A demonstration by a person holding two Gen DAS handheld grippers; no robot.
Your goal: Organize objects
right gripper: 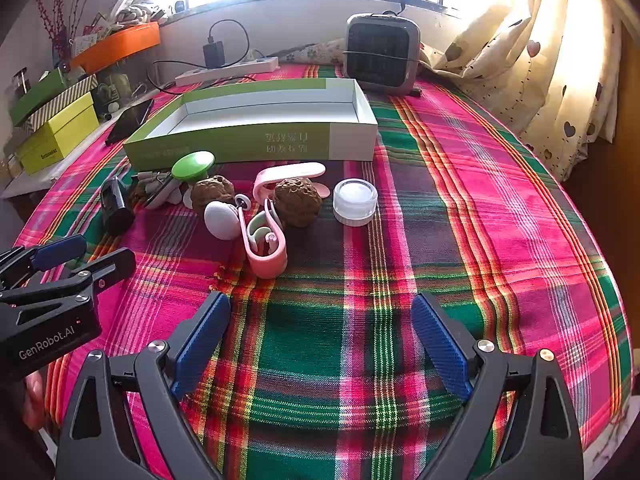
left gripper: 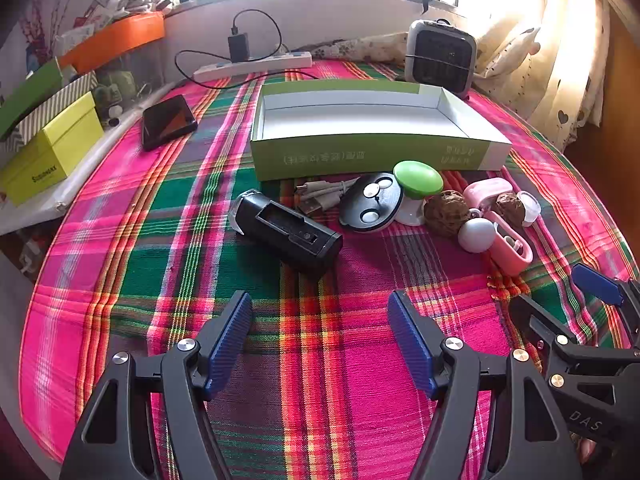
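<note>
An open green and white box [left gripper: 372, 152] [right gripper: 256, 144] lies on the plaid cloth with nothing inside. In front of it sit several small items: a black cylinder device [left gripper: 288, 232] [right gripper: 116, 206], a white cable [left gripper: 324, 196], a black oval piece [left gripper: 372, 202], a green-capped white piece [left gripper: 418, 180] [right gripper: 193, 166], two brown walnuts [left gripper: 446, 212] [right gripper: 298, 200], a white egg-shaped piece [left gripper: 476, 234] [right gripper: 221, 218], a pink clip [left gripper: 510, 248] [right gripper: 266, 252] and a clear round lid [right gripper: 355, 200]. My left gripper [left gripper: 320, 308] and right gripper [right gripper: 322, 312] hover open above the cloth, nearer than the items, holding nothing.
A black phone [left gripper: 168, 122] lies left of the box. A power strip [left gripper: 252, 66] with a charger and a small grey heater [right gripper: 382, 54] stand at the back. Yellow, striped and green boxes [left gripper: 52, 148] stack on the left shelf. A curtain [right gripper: 540, 60] hangs right.
</note>
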